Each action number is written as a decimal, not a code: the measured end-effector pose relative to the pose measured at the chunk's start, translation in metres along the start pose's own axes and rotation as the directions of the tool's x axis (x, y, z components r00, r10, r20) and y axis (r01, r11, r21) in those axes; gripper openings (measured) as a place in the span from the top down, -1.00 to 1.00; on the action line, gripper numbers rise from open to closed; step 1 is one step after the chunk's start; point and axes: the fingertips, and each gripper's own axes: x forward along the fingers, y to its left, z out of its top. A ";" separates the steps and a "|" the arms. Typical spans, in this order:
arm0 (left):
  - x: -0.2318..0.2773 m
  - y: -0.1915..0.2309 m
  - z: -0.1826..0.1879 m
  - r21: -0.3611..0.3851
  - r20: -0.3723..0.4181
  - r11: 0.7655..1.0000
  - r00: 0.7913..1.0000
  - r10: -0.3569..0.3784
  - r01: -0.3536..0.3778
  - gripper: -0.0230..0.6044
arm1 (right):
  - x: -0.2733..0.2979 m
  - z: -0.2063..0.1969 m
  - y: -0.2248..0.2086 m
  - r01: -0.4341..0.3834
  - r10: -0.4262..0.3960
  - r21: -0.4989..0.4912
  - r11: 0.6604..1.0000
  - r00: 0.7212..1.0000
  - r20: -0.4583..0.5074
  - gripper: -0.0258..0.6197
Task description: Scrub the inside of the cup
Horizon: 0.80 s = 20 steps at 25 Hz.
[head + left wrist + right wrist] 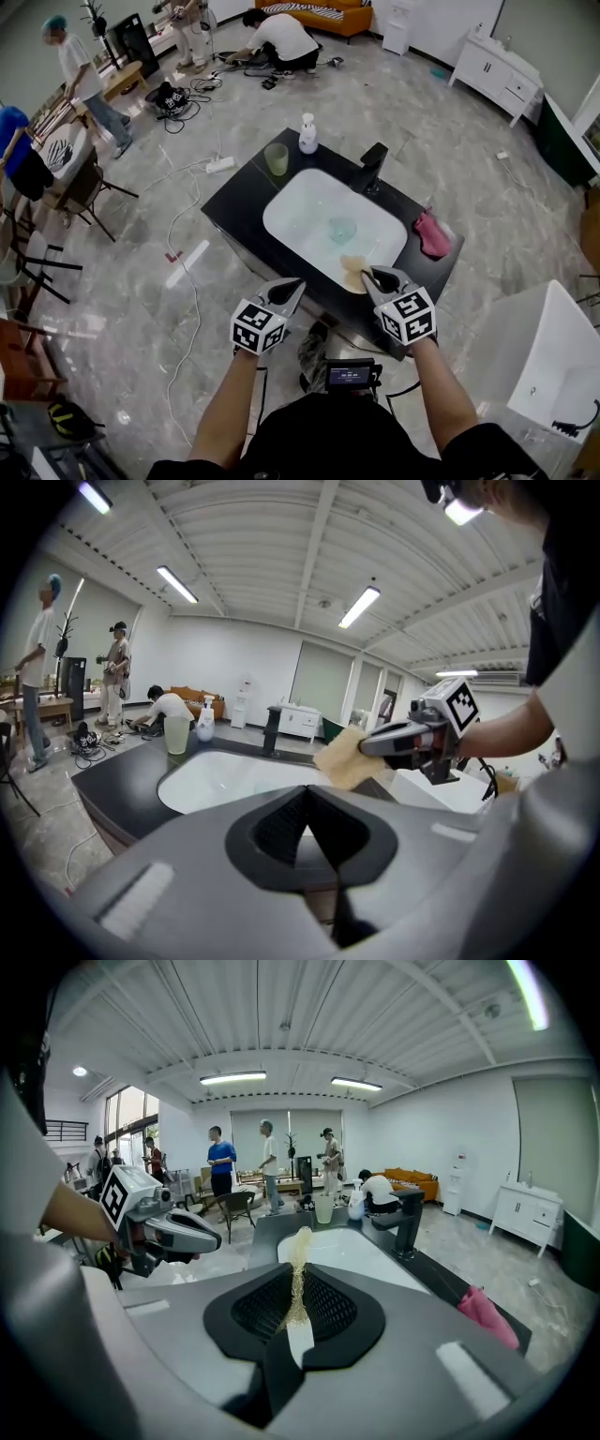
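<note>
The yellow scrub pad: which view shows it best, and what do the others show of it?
The left gripper view: the scrub pad appears broadside, clamped in the right gripper. The head view shows it small, partly under that gripper. The right gripper view shows only its edge between the jaws.

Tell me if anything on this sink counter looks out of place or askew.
Nothing looks spilled or broken. The pink cloth lies crumpled at the right edge of the counter, and a small teal thing sits in the basin, too blurred to identify. The green cup stands upright.
</note>
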 end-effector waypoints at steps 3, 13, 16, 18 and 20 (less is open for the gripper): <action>0.020 0.022 0.010 0.025 -0.022 0.999 0.999 -0.026 0.027 0.93 | 0.025 0.009 -0.018 0.018 -0.018 0.027 0.999 1.000 0.011 0.80; 0.100 0.093 0.065 0.077 -0.068 0.990 0.992 -0.110 0.115 0.93 | 0.087 0.036 -0.089 0.081 -0.082 0.078 0.994 0.997 0.005 0.80; 0.119 0.100 0.081 0.090 -0.069 0.984 0.987 -0.148 0.154 0.93 | 0.093 0.042 -0.108 0.106 -0.107 0.094 0.990 0.994 0.005 0.80; 0.130 0.104 0.088 0.102 -0.081 0.979 0.983 -0.167 0.175 0.93 | 0.095 0.041 -0.116 0.123 -0.123 0.108 0.987 0.992 0.001 0.80; 0.139 0.108 0.090 0.112 -0.099 0.974 0.978 -0.184 0.195 0.93 | 0.096 0.039 -0.122 0.138 -0.139 0.124 0.983 0.990 -0.006 0.80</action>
